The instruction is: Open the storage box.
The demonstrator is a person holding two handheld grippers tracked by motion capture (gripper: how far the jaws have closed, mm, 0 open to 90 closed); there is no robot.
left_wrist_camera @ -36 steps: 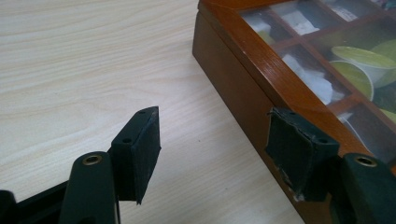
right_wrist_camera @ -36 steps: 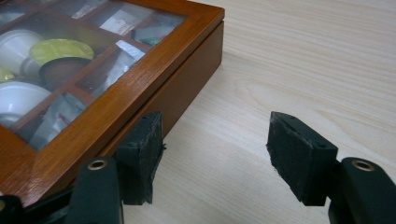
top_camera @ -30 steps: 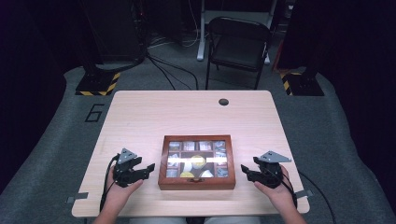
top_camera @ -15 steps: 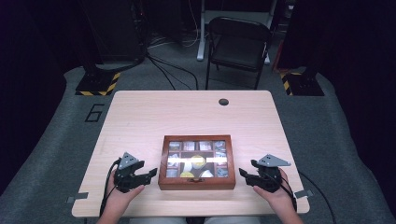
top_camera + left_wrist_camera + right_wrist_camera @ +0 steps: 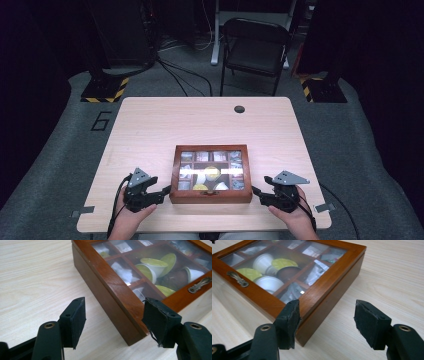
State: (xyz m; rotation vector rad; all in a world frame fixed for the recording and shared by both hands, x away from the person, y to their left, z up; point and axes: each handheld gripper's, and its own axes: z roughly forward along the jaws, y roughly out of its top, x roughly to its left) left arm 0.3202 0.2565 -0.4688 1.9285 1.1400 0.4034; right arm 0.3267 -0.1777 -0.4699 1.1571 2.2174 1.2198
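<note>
Wood and glass made up the box [image 5: 210, 174], which lay shut near the front edge of the table [image 5: 200, 122], midway between the two grippers, with its small metal latch [image 5: 237, 278] on the near side. Through the glass lid, dividers showed small compartments holding pale cups, yellow-green lids and little packets. The left gripper [image 5: 161, 191] sat just beside the box's near left corner, its jaws spread wide and holding nothing; in the left gripper view the corner [image 5: 136, 333] stood between the two pads, neither clearly pressing the wood. The right gripper [image 5: 258, 192] mirrored it at the near right corner, jaws likewise wide apart and empty, with that corner [image 5: 299, 338] rising between its pads. Farther off on the tabletop lay only a dark round grommet [image 5: 239, 109], well apart from the work, and a folding chair [image 5: 255, 47] stood beyond the far edge. The likely trouble lay in the grip: pads closing on a bare corner rather than on flat sides could slip off the polished wood, or the box could skid or twist if one side pushed harder. A lift begun unevenly might tilt it and tumble the cups inside, and a pad pressing on the glass could strain the lid.
</note>
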